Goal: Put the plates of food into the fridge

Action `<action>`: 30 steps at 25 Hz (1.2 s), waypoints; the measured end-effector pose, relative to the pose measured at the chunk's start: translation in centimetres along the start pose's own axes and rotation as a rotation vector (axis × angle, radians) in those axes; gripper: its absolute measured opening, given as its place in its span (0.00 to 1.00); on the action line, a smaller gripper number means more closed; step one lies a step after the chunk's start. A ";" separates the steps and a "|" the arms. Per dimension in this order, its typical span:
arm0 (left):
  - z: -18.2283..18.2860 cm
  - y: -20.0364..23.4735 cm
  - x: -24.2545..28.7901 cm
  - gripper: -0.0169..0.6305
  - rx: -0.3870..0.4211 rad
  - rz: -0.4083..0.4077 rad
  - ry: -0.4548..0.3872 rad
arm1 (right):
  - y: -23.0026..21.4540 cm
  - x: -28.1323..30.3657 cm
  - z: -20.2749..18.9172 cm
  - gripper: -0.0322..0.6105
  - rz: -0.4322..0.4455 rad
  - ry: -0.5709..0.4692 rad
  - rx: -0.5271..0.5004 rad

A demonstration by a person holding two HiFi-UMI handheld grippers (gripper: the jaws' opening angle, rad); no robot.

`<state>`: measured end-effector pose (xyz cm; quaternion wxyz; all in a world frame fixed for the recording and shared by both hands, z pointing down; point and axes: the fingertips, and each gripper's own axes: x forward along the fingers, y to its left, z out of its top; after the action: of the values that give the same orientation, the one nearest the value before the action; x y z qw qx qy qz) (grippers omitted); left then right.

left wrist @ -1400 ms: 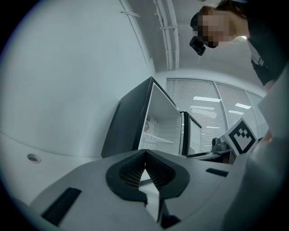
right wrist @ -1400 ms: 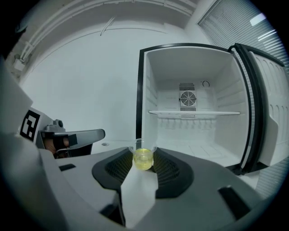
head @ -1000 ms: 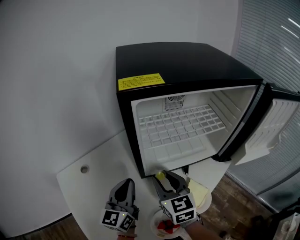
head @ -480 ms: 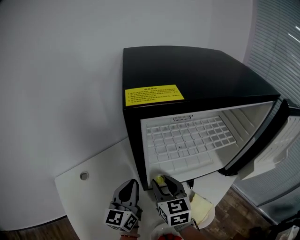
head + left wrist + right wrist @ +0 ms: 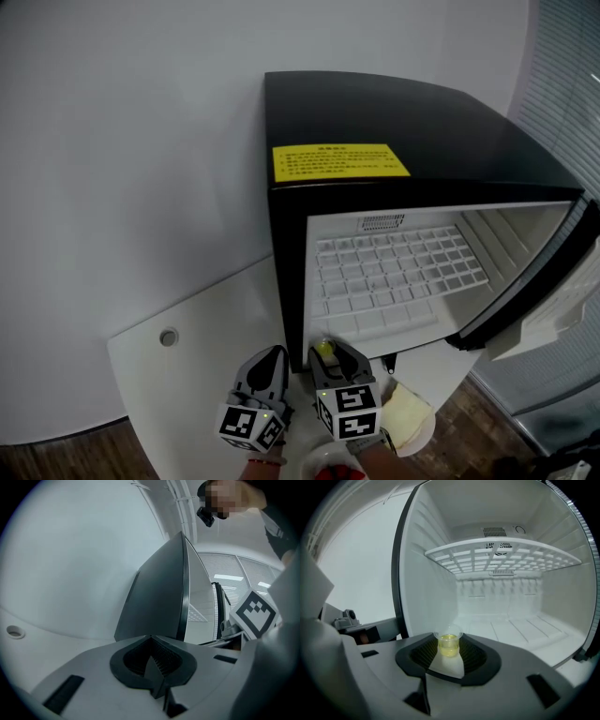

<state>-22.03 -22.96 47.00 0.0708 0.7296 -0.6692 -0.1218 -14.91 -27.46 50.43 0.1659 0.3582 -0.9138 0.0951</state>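
My right gripper [image 5: 325,350] is shut on a small clear cup [image 5: 323,349] of yellow liquid, held just outside the lower front of the open black fridge [image 5: 403,112]. In the right gripper view the cup [image 5: 449,644] stands upright between the pads of that gripper [image 5: 449,645], facing the white, bare fridge interior [image 5: 511,625]. My left gripper [image 5: 272,356] sits close beside it on the left, shut and empty [image 5: 151,641]. A plate [image 5: 427,429] with pale yellow food lies on the table near the right gripper. A second plate with red food [image 5: 328,465] peeks in at the bottom edge.
A white grid shelf [image 5: 398,272] spans the fridge's upper half. The fridge door [image 5: 530,291] swings open to the right. The white table [image 5: 197,375] has a round hole [image 5: 169,337] at the left. A grey wall rises behind, window blinds at the right.
The head view has swung, so the fridge now sits further right and higher. Both grippers stay side by side at the fridge's lower front, the cup still held.
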 end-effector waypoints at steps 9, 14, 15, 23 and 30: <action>0.0 0.1 0.0 0.04 -0.014 0.003 -0.008 | -0.3 0.9 -1.4 0.29 -0.030 0.034 -0.026; 0.1 0.2 -0.1 0.04 -0.015 0.010 0.001 | -0.4 1.4 -1.2 0.29 -0.053 0.038 -0.068; 0.0 0.2 -0.1 0.04 -0.015 0.011 0.002 | -0.6 1.5 -1.2 0.29 -0.059 0.037 -0.075; 0.0 0.1 -0.2 0.04 -0.016 0.004 0.004 | -0.5 1.6 -1.2 0.29 -0.026 0.045 -0.091; -0.4 0.0 -0.5 0.04 -0.015 0.001 0.009 | -0.7 0.5 -1.6 0.29 -0.039 0.037 -0.088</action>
<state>-21.92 -22.51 47.36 0.0793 0.7294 -0.6682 -0.1236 -14.41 -27.80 52.17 0.2002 0.3666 -0.9067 0.0579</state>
